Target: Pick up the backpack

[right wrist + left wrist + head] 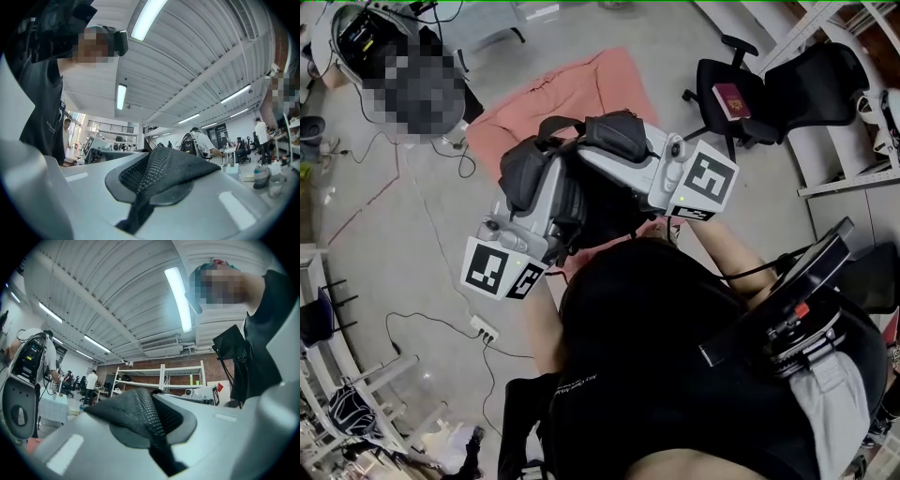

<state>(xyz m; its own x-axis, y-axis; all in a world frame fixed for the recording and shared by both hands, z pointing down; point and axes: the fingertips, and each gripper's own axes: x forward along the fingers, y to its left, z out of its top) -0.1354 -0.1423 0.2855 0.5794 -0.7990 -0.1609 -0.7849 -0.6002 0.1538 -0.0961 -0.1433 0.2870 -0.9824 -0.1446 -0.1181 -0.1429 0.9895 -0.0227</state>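
The black backpack [598,202] hangs above the floor between my two grippers, close to my chest. My left gripper [528,187] is shut on one padded mesh shoulder strap [523,167]. My right gripper [614,155] is shut on the other strap [621,131]. In the left gripper view the black mesh strap [140,411] bulges out from between the grey jaws of the left gripper [152,432]. The right gripper view gives the same picture: mesh strap [164,173] pinched in the right gripper [143,194]. The pads themselves are hidden under the fabric.
A salmon cloth [581,84] lies on the concrete floor below the backpack. A black office chair [741,131] with a red booklet [732,99] stands at the right, beside white shelving [848,183]. Cables and a power strip [484,330] run at the left. Another person [412,80] stands at the top left.
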